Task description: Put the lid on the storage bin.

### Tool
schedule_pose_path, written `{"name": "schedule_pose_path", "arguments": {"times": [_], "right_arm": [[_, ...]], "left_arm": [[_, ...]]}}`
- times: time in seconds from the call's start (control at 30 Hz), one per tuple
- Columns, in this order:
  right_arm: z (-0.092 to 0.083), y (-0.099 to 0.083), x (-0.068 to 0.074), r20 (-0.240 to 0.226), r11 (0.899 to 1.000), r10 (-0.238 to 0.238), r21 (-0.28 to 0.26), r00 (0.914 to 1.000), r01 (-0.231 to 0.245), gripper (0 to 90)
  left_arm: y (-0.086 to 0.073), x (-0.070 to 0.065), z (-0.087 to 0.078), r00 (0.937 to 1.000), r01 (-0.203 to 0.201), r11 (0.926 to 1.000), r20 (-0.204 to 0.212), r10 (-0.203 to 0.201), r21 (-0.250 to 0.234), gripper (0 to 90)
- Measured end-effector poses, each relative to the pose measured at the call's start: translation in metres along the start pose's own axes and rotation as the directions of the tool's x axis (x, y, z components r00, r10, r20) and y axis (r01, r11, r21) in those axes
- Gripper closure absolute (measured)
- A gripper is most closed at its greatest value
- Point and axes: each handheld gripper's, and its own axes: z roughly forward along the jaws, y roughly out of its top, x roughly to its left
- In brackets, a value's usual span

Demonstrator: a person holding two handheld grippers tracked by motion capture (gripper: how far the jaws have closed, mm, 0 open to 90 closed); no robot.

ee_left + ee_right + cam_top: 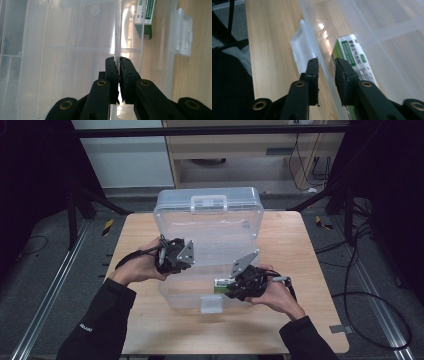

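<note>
Right gripper view looks along the right gripper (325,62), whose black jaws stand a narrow gap apart astride the thin front wall of the clear plastic compartment box (387,32), not visibly pressing it; one jaw is outside over the wood, the other inside above the green-and-white printed carton (352,57). That carton's near end is cut off behind the jaw, and its print is too blurred to read. The white plastic latch (299,47) sits just beside the outer jaw. From the high view, the right gripper (227,287) lies at the box's front right, its hand tilted inward, with the carton (220,286) inside the box at the front wall, touching or nearly touching the jaws. Left gripper view shows the left gripper (117,60) clamped on a clear upright wall of the box (62,50); which wall cannot be told there. Seen from above, the left gripper (175,255) holds the box's left edge, wrist level, on the light wooden table (300,245).
</note>
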Motion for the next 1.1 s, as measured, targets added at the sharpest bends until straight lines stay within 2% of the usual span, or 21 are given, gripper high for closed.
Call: {"name": "schedule_pose_path", "arguments": {"times": [0.17, 0.3, 0.33, 0.37, 0.47, 0.57, 0.6, 0.77, 0.87, 1.0, 1.03, 1.1], "right_arm": [[-0.016, -0.011, -0.003, 0.026, 0.996, 0.068, -0.059, 0.9973, -0.067, 82.0], [-0.026, -0.016, -0.006, 0.045, 0.989, 0.098, -0.115, 0.9942, -0.092, 88.8], [-0.030, -0.018, -0.008, 0.033, 0.984, 0.119, -0.139, 0.9923, -0.114, 89.7], [-0.033, -0.018, -0.009, 0.039, 0.980, 0.134, -0.156, 0.9902, -0.126, 89.9], [-0.042, -0.020, -0.011, 0.045, 0.970, 0.150, -0.201, 0.9876, -0.138, 90.0], [-0.049, -0.020, -0.013, 0.052, 0.956, 0.174, -0.250, 0.9834, -0.156, 90.0], [-0.052, -0.020, -0.014, 0.045, 0.947, 0.189, -0.272, 0.9810, -0.170, 90.0], [-0.063, -0.018, -0.019, 0.089, 0.922, 0.222, -0.342, 0.9710, -0.179, 90.0], [-0.068, -0.017, -0.024, 0.125, 0.901, 0.257, -0.391, 0.9582, -0.191, 90.0], [-0.072, -0.020, -0.035, 0.167, 0.866, 0.331, -0.445, 0.9287, -0.228, 90.0], [-0.072, -0.021, -0.038, 0.173, 0.859, 0.348, -0.452, 0.9215, -0.240, 90.0], [-0.072, -0.024, -0.043, 0.185, 0.852, 0.366, -0.461, 0.9120, -0.249, 90.0]], "left_arm": [[0.001, -0.001, 0.000, 1.0000, -0.002, 1.0000, 0.000, 0.002, 0.004, 85.0], [0.001, -0.002, 0.001, 1.0000, -0.002, 1.0000, 0.003, 0.002, 0.004, 85.0], [0.001, -0.002, 0.001, 1.0000, -0.002, 1.0000, 0.004, 0.002, 0.004, 84.9], [0.001, -0.002, 0.001, 1.0000, -0.002, 1.0000, 0.005, 0.002, 0.004, 84.9], [0.000, -0.002, 0.001, 1.0000, 0.001, 1.0000, 0.006, -0.001, 0.006, 84.8], [0.000, -0.003, 0.001, 1.0000, 0.003, 1.0000, 0.005, -0.003, 0.004, 84.6], [0.000, -0.003, 0.001, 1.0000, 0.005, 1.0000, 0.004, -0.005, 0.000, 84.6], [-0.001, -0.005, 0.001, 0.9999, 0.010, 0.9999, 0.005, -0.010, -0.007, 84.5], [-0.002, -0.006, 0.002, 0.9999, 0.012, 0.9999, 0.009, -0.012, -0.006, 84.4], [-0.002, -0.007, 0.002, 0.9999, 0.010, 0.9999, 0.009, -0.010, -0.006, 84.3], [-0.002, -0.007, 0.002, 0.9999, 0.011, 0.9999, 0.011, -0.011, -0.007, 84.3], [-0.002, -0.007, 0.002, 0.9999, 0.011, 0.9999, 0.011, -0.011, -0.009, 84.1]]}}
